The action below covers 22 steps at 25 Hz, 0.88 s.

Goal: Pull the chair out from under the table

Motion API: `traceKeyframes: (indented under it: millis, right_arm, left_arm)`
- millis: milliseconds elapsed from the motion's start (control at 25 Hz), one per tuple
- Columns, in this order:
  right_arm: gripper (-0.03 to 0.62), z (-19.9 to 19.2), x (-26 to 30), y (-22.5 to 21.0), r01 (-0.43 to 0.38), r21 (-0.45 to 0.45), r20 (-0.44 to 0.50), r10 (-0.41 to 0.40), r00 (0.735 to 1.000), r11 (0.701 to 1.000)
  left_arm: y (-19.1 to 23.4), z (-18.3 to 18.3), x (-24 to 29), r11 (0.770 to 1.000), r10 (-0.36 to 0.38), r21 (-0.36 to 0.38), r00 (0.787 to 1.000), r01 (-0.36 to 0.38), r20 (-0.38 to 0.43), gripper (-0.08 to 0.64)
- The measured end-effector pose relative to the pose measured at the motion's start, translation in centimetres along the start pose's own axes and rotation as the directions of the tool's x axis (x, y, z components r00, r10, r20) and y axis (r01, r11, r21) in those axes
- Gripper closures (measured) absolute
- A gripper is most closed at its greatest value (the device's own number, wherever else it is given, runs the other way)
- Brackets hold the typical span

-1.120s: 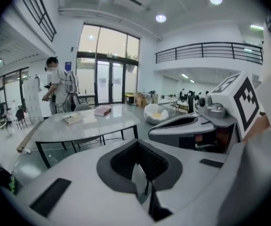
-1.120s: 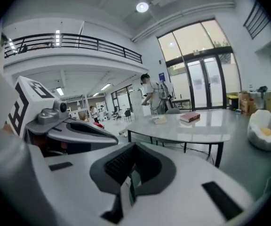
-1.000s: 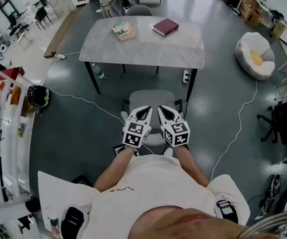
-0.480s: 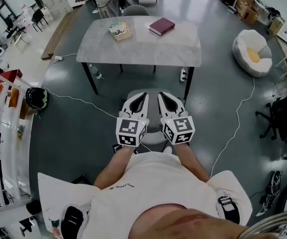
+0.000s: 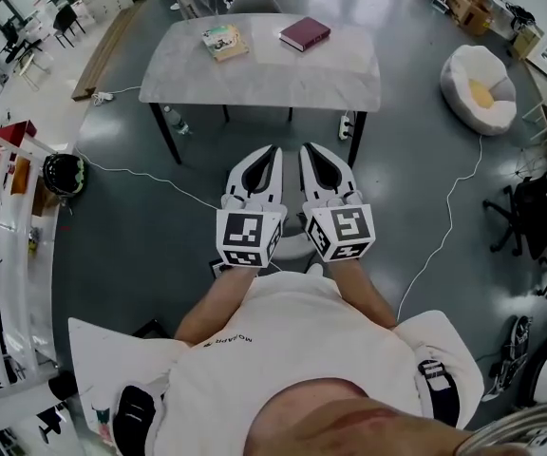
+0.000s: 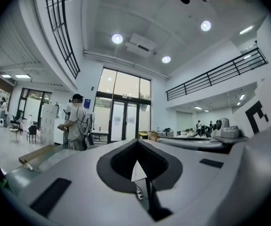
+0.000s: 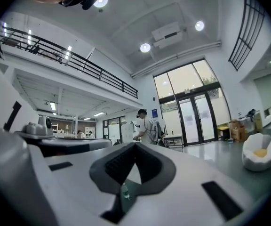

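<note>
Person wears a white short-sleeved T-shirt (image 5: 292,359). Small dark lettering (image 5: 238,340) on the front, too small to read.

Left gripper (image 5: 271,152) and right gripper (image 5: 309,150): white moulded shells, roughly teardrop-shaped, each with a black-lined hollow down the middle. Rear of each carries a white cube with black square markers: left cube (image 5: 245,237), right cube (image 5: 342,234).

Gripper views: pale grey-white jaw bodies, dark ribbed pads (image 6: 121,161), black rectangular insets (image 6: 51,197) on the flanks.
</note>
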State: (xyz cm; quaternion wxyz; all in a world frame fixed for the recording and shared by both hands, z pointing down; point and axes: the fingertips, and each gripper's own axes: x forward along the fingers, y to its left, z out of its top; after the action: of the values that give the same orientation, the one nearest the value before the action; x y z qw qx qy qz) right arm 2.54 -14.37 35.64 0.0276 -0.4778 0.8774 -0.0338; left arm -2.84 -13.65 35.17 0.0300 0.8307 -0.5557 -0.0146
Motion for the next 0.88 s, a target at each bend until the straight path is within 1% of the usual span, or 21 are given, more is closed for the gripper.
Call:
traceKeyframes:
  millis: [80,200,360,480,680,880]
  right_arm:
    - [0.580,0.4,-0.2,0.0,-0.001,0.008,0.007,0.001,1.000,1.000]
    - [0.580,0.6,-0.3,-0.4,0.007,0.013,0.010,-0.008,1.000,1.000]
    - [0.580,0.3,-0.2,-0.9,0.020,0.012,0.013,-0.020,1.000,1.000]
    - [0.580,0.2,-0.1,-0.8,0.014,0.016,0.011,-0.014,1.000,1.000]
    - [0.580,-0.4,-0.3,-0.8,0.012,0.016,0.001,-0.012,1.000,1.000]
    - [0.580,-0.8,0.1,-0.8,0.013,0.022,-0.002,-0.013,1.000,1.000]
  left_arm:
    - [-0.2,0.5,-0.1,1.000,0.008,0.016,1.000,-0.008,0.016,0.557]
    - [-0.2,0.6,0.0,1.000,0.011,0.020,1.000,-0.012,0.025,0.557]
    - [-0.1,0.3,0.1,1.000,0.013,0.017,1.000,-0.014,0.023,0.557]
    - [-0.1,0.2,0.3,1.000,0.015,0.014,1.000,-0.015,0.022,0.557]
    - [0.3,-0.3,0.3,0.999,0.035,0.038,0.999,-0.035,0.013,0.557]
    - [1.1,-0.6,0.0,0.998,0.051,0.042,0.999,-0.052,0.013,0.557]
